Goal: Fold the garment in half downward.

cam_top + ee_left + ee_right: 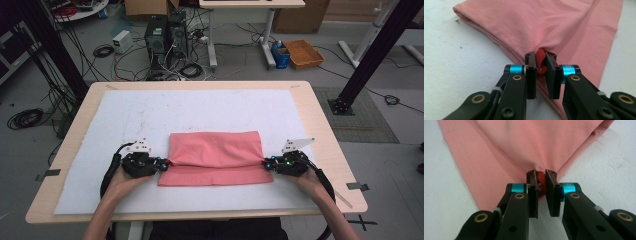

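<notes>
On the white mat (125, 120), both tongs (541, 65) (541, 182) clamp the unlabelled pink cloth (215, 150).

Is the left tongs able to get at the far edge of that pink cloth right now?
Probably not as things stand: the left tongs are shut on a bunched bit of the pink cloth at its left side. The white mat beside the cloth looks bare, so letting go first should leave the way free.

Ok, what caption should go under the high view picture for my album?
Two hand-held grippers, left and right, pinch the side edges of a folded pink cloth on a white mat.
</notes>
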`<state>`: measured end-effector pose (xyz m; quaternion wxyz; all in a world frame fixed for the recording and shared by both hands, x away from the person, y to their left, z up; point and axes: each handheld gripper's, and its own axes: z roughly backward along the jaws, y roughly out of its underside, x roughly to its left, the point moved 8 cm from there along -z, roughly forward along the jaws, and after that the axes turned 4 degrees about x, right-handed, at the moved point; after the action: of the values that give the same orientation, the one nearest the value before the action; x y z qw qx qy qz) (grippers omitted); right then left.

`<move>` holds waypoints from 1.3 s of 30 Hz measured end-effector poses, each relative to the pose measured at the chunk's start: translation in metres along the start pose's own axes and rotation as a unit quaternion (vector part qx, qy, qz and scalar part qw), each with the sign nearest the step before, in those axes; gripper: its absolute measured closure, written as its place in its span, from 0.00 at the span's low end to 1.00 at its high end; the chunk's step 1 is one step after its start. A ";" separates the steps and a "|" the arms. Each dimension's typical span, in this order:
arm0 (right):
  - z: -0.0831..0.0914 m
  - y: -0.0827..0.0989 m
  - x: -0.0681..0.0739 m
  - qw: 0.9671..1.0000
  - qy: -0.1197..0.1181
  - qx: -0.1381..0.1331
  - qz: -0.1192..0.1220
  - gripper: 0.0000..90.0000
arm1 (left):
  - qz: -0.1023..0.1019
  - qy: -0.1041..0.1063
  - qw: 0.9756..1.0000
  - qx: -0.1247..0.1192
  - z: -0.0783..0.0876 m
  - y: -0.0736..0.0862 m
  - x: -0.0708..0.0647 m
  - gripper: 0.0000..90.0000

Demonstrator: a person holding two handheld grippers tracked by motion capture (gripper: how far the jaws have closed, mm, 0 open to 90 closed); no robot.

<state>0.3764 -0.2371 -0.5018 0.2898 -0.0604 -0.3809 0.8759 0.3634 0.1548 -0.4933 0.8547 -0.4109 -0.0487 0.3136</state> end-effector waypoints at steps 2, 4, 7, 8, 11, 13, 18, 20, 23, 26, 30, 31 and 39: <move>0.001 0.000 0.001 1.000 -0.002 -0.001 0.000 0.91 | -0.002 0.001 1.000 -0.003 0.001 0.000 -0.001 0.89; 0.003 0.000 0.002 1.000 -0.003 -0.003 0.000 0.91 | -0.003 0.002 1.000 -0.004 0.003 0.001 -0.002 0.89; 0.005 0.002 0.006 1.000 -0.009 -0.001 0.004 0.91 | -0.008 0.007 1.000 0.001 0.005 0.004 -0.004 0.89; 0.005 0.003 0.008 1.000 -0.009 0.001 0.008 0.91 | -0.008 0.007 1.000 0.003 0.005 0.005 -0.004 0.89; 0.004 0.006 0.010 1.000 -0.009 0.006 0.008 0.90 | -0.011 0.016 1.000 0.012 0.005 0.008 -0.006 0.86; 0.005 0.006 0.010 1.000 -0.015 0.004 0.003 0.89 | -0.010 0.020 1.000 0.014 0.008 0.007 -0.007 0.82; 0.015 -0.003 0.009 0.999 -0.033 -0.030 -0.014 0.82 | -0.002 0.034 0.999 -0.028 0.026 -0.006 -0.011 0.69; 0.020 -0.009 0.008 0.998 -0.034 -0.049 -0.029 0.80 | 0.014 0.026 0.998 -0.047 0.028 -0.013 -0.010 0.67; 0.022 -0.015 0.004 0.997 -0.020 -0.065 -0.044 0.74 | 0.022 -0.007 0.999 -0.032 0.019 -0.014 -0.006 0.64; 0.018 -0.014 0.003 0.997 -0.001 -0.053 -0.050 0.71 | 0.033 -0.018 0.999 -0.012 0.009 -0.009 -0.004 0.64; 0.010 -0.007 0.006 0.998 0.007 -0.029 -0.054 0.71 | 0.040 -0.022 0.999 0.000 0.001 -0.004 -0.002 0.64; 0.008 -0.007 0.006 0.998 0.005 -0.028 -0.054 0.74 | 0.038 -0.020 0.999 -0.001 0.001 -0.004 -0.003 0.66; 0.003 -0.002 0.009 0.999 0.000 -0.020 -0.044 0.95 | 0.006 -0.014 1.000 0.005 -0.001 -0.004 -0.011 0.97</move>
<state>0.3687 -0.2327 -0.4970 0.3266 -0.0493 -0.4010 0.8544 0.3571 0.1459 -0.4889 0.8541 -0.4020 -0.0568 0.3250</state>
